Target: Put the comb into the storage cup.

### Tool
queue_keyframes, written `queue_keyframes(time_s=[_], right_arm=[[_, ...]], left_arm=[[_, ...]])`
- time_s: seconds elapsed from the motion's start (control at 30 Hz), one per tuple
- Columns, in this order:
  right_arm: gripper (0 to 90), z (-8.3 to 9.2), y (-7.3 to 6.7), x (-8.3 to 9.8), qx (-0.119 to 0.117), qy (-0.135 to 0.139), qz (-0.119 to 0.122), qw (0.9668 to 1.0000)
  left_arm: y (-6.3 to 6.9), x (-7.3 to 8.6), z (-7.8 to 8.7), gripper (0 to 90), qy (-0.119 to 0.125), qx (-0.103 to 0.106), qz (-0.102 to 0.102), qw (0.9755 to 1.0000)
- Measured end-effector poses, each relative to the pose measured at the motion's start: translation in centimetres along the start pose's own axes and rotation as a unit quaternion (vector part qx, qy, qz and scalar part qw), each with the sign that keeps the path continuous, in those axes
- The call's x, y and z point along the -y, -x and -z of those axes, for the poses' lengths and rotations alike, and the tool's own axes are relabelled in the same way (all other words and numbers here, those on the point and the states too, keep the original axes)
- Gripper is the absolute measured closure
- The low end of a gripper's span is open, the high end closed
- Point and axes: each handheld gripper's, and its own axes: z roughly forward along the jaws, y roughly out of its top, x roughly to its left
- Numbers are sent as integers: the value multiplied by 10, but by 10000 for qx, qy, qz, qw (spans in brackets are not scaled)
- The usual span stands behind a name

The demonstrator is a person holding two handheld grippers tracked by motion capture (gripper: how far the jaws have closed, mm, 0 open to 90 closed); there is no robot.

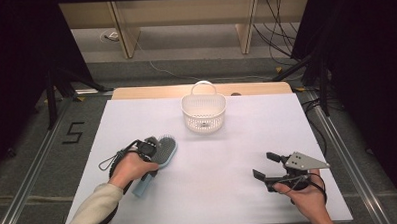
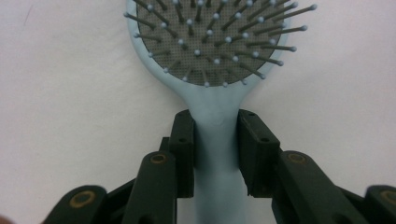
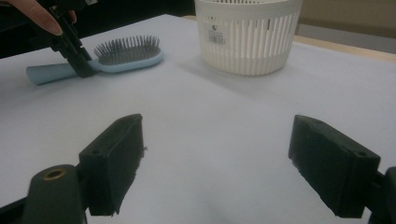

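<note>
Left gripper (image 2: 215, 154) near the table's (image 1: 239, 200) front-left corner, jaws closed onto the neck of a light-blue hairbrush (image 2: 212, 51), pads touching both sides; brush lies flat, bristles up. White slotted basket (image 1: 203, 112) stands at the back edge, middle; small label on its wall, print too small to read. Right gripper (image 3: 229, 172) near the front-right corner, jaws wide apart, holding nothing.
</note>
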Motion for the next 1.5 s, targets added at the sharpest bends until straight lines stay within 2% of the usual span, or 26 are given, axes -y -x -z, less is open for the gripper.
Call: queue_keyframes(time_s=[0.6, 0.9, 0.97, 1.0, 1.07, 1.13, 1.2, 1.33, 1.5], right_arm=[[191, 1, 0, 0, 0, 2, 0, 10000], [190, 1, 0, 0, -7, -6, 3, 10000], [190, 1, 0, 0, -11, -3, 6, 10000], [190, 1, 0, 0, -10, -1, 0, 10000], [190, 1, 0, 0, -6, -5, 2, 10000], [190, 1, 0, 0, -10, 1, 5, 10000], [191, 1, 0, 0, -5, 0, 5, 10000], [190, 2, 0, 0, -7, 7, 9, 10000], [190, 2, 1, 0, -5, 8, 12, 10000]], left_arm=[[0, 3, 0, 696, 165, -7, 24, 9999], [1, 4, 1, 698, 263, -28, -44, 9996], [1, 4, 3, 698, 332, -22, -62, 9994], [1, 4, 4, 698, 408, -61, -173, 9990], [1, 4, 5, 698, 412, -78, -212, 9989], [2, 5, 8, 699, 504, -174, -362, 9979], [2, 5, 9, 698, 525, -152, -360, 9979], [2, 5, 13, 698, 725, -73, -319, 9968], [2, 5, 18, 699, 902, -142, -359, 9952]])
